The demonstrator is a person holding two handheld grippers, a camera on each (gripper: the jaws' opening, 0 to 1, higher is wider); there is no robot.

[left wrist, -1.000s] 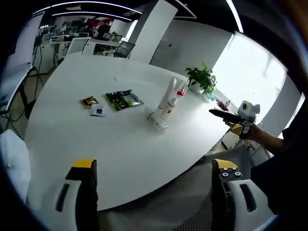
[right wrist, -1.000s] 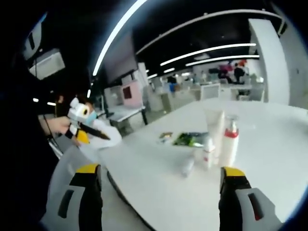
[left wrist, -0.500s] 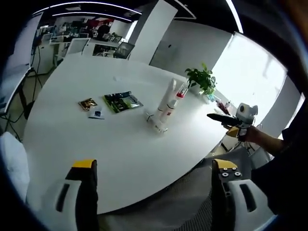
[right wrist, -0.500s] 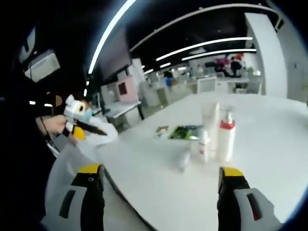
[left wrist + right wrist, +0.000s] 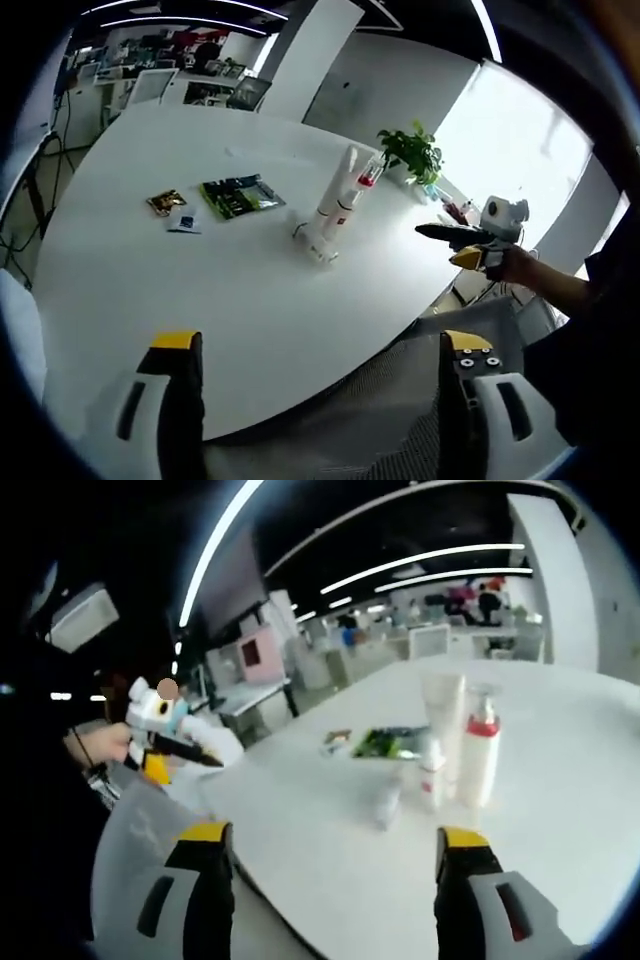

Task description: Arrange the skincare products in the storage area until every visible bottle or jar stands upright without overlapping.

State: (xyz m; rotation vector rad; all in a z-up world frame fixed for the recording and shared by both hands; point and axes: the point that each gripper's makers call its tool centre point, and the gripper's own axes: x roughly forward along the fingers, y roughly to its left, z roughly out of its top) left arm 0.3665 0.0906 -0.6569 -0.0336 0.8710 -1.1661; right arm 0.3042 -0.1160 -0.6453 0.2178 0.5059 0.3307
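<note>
Though red-capped, the pump bottle [image 5: 479,758] shows no legible label

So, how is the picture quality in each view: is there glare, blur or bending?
Left gripper view: the window is blown out white and the round table curves with fisheye bending, but the bottles look fairly sharp. Right gripper view: the surroundings are dim, ceiling light strips glare, and the bottles look soft.

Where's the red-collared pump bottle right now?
In the right gripper view, the pump bottle stands upright on the white table, right of the tall white tube.
</note>
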